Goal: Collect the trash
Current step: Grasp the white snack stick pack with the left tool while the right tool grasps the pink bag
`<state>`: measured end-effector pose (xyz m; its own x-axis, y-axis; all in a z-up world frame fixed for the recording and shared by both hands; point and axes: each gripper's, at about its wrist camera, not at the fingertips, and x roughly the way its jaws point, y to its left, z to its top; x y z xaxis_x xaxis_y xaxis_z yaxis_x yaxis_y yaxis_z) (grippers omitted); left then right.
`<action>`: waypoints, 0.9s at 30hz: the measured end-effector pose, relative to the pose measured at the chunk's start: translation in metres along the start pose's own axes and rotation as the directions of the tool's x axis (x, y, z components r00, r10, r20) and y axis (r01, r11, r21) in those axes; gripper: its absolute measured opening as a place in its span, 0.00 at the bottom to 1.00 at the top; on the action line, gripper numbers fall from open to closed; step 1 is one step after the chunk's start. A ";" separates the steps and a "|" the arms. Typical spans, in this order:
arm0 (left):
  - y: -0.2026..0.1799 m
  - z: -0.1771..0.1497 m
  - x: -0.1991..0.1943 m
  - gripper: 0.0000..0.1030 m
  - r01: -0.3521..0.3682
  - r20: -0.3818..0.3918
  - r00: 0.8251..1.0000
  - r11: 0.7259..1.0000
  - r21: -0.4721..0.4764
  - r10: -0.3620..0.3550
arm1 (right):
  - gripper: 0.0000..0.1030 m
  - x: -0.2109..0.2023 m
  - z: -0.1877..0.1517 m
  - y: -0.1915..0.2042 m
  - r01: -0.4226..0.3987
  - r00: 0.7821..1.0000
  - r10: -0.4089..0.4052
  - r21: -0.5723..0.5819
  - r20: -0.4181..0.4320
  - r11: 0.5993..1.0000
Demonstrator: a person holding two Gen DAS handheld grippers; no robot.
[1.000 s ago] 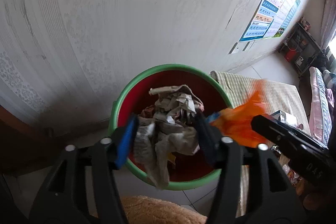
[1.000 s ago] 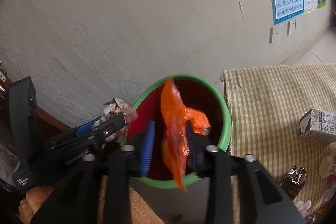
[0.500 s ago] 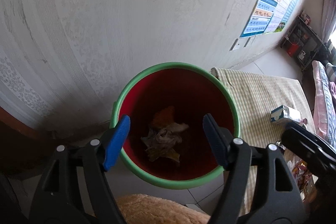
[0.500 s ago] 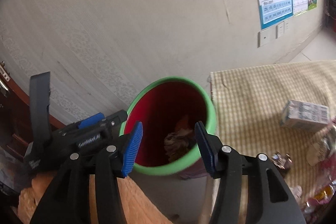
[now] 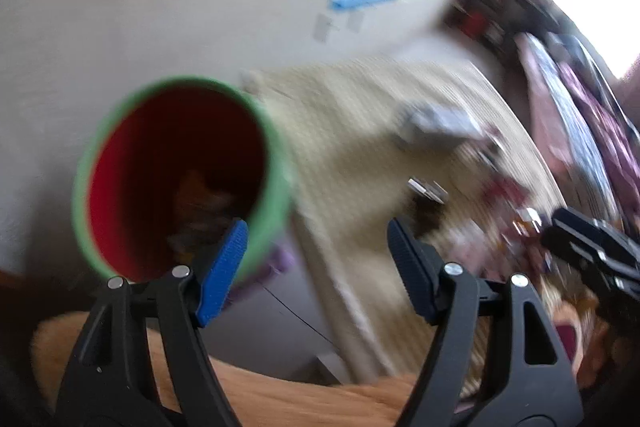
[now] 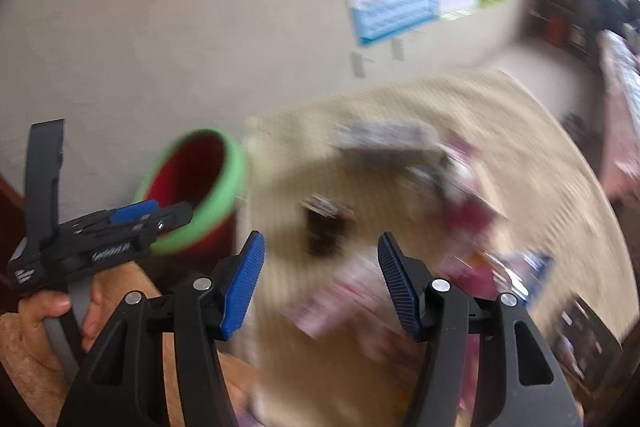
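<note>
A: Where is the trash bin?

B: The green-rimmed red bin (image 5: pixel 182 175) sits left of the left tongs (image 5: pixel 316 259), crumpled trash (image 5: pixel 204 203) blurred in its bottom.

A: And the tongs?

B: Both are released and grasp nothing. The right tongs (image 6: pixel 320 277), jaws just widening, hang over the checked bench (image 6: pixel 540 155), where a small carton (image 6: pixel 386 137) and blurred wrappers (image 6: pixel 472 227) lie ahead.
</note>
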<state>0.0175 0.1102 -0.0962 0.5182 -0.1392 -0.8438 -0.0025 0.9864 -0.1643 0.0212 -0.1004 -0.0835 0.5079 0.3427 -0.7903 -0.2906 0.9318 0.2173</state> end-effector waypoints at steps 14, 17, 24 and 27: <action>-0.114 -0.032 0.096 0.45 0.163 -0.308 0.946 0.970 0.181 -0.102 | 0.56 -0.014 -0.056 -0.087 0.043 0.996 -0.026 0.201 -0.089 0.979; -0.118 -0.037 0.100 0.44 0.147 -0.303 0.949 0.969 0.199 -0.081 | 0.56 -0.013 -0.058 -0.086 0.028 0.996 -0.010 0.196 -0.091 0.980; -0.111 -0.034 0.081 0.23 0.118 -0.225 0.971 0.977 0.178 -0.077 | 0.58 -0.006 -0.062 -0.090 0.013 0.995 0.010 0.223 -0.102 0.975; -0.103 -0.036 0.069 0.23 0.113 -0.196 0.977 0.982 0.152 -0.082 | 0.63 -0.002 -0.060 -0.091 -0.004 0.994 0.030 0.230 -0.109 0.973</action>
<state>0.0225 -0.0042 -0.1557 0.3389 -0.2336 -0.9114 0.1862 0.9662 -0.1784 -0.0019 -0.1931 -0.1362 0.4078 0.3551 -0.8412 -0.0985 0.9330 0.3461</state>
